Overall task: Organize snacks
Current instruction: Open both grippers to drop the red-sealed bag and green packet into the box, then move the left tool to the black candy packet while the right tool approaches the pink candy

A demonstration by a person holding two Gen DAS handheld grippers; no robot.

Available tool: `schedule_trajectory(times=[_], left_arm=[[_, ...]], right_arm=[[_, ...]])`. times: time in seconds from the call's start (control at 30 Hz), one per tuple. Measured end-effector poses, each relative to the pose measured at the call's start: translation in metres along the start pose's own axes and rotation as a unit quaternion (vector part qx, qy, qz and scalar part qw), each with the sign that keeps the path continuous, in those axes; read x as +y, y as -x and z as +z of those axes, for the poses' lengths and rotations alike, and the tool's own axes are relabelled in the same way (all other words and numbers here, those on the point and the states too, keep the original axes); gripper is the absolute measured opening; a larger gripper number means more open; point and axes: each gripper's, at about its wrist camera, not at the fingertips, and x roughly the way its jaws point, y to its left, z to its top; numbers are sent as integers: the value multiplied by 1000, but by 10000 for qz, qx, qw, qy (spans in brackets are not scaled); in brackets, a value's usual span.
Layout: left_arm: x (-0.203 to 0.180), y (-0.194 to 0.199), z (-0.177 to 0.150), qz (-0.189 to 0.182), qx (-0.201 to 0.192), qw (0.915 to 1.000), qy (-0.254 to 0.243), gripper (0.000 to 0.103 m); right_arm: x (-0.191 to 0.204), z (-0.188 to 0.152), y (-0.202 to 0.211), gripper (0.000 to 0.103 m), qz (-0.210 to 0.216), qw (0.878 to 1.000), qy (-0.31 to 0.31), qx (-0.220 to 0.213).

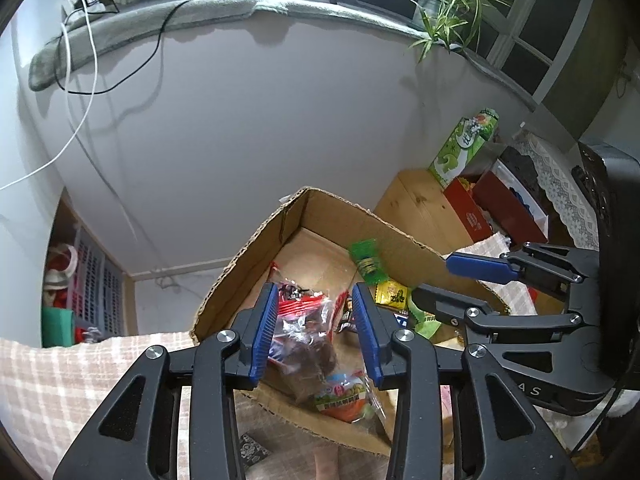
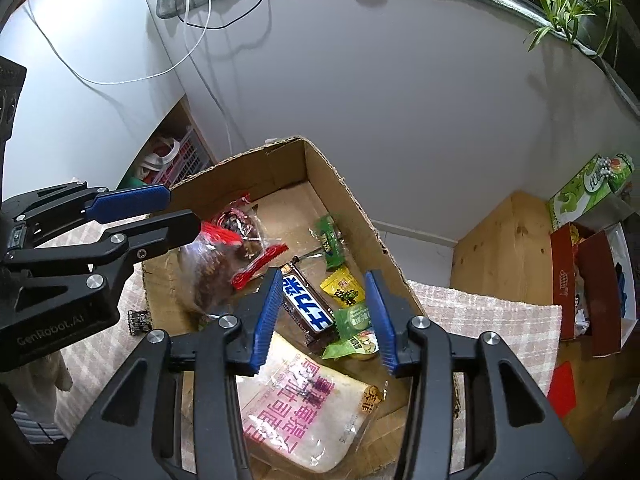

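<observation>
Right wrist view: a glossy brown candy bar (image 2: 306,304) lay in the cardboard box (image 2: 352,200), its long axis running diagonally away toward the left wall, beside crinkled green and yellow packets (image 2: 344,286) and a flat white bag (image 2: 304,408) partly hidden by the fingers. The right gripper (image 2: 326,320) stood apart above it, touching nothing. The left gripper (image 1: 316,334) also stood apart around a clear, red-topped bag (image 1: 308,340), whether its pads touched unclear.

White lettering "GenRobot.AI" runs along the black body of the left gripper (image 2: 176,212) — seen from the right wrist. From the left wrist, only "AS" shows on the right gripper (image 1: 432,276). Snack wrappers carry Chinese characters — too distorted to read.
</observation>
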Motion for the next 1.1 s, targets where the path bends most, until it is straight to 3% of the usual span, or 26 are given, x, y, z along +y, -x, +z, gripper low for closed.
schedule_trajectory(times=[0.47, 0.73, 0.97, 1.1], left_arm=[[3, 40, -7, 8, -273, 9995, -127, 36], [20, 69, -26, 17, -392, 9992, -102, 36], [46, 85, -54, -3, -328, 9995, 10, 36], [58, 79, -72, -36, -138, 9999, -56, 36]], right_arm=[[31, -18, 49, 45, 68, 9993, -203, -295], [62, -54, 77, 45, 271, 9976, -490, -405], [99, -97, 79, 45, 473, 9946, -863, -325], [113, -113, 58, 45, 601, 9912, -1178, -83]])
